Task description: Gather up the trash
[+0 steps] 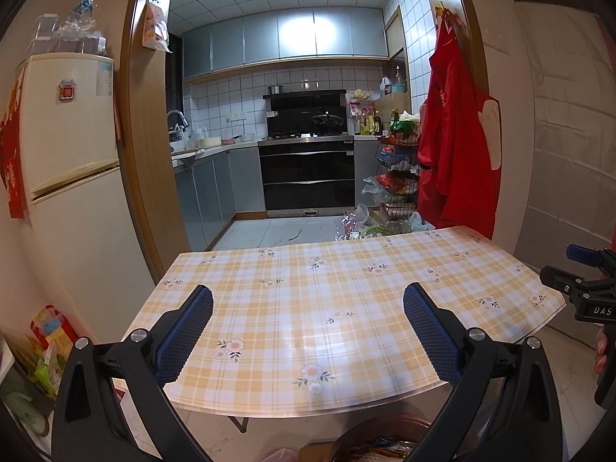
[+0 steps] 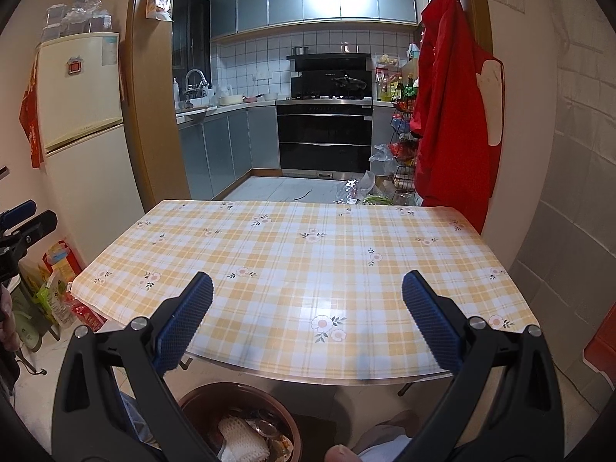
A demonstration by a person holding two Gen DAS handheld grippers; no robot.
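A: Where are we standing in the job?

B: Near the end, I'm judging. The table (image 2: 292, 254) is showing only its checked cloth, and the trash is sitting in the brown bin (image 2: 200, 396) under the near edge.

A: And the tools?

B: The left hand-held gripper (image 1: 308, 327) and right hand-held gripper (image 2: 308, 315) are both gaping wide, carrying nothing.

A: Next?

B: Probably scanning the floor for leftovers.

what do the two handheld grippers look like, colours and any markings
Both match: the left gripper and right gripper have black angular plastic frames with silver round bolts at the pivots. Each finger carries a blue pad with a fine dotted grip texture. White letters "DAS" show on the right gripper's body.
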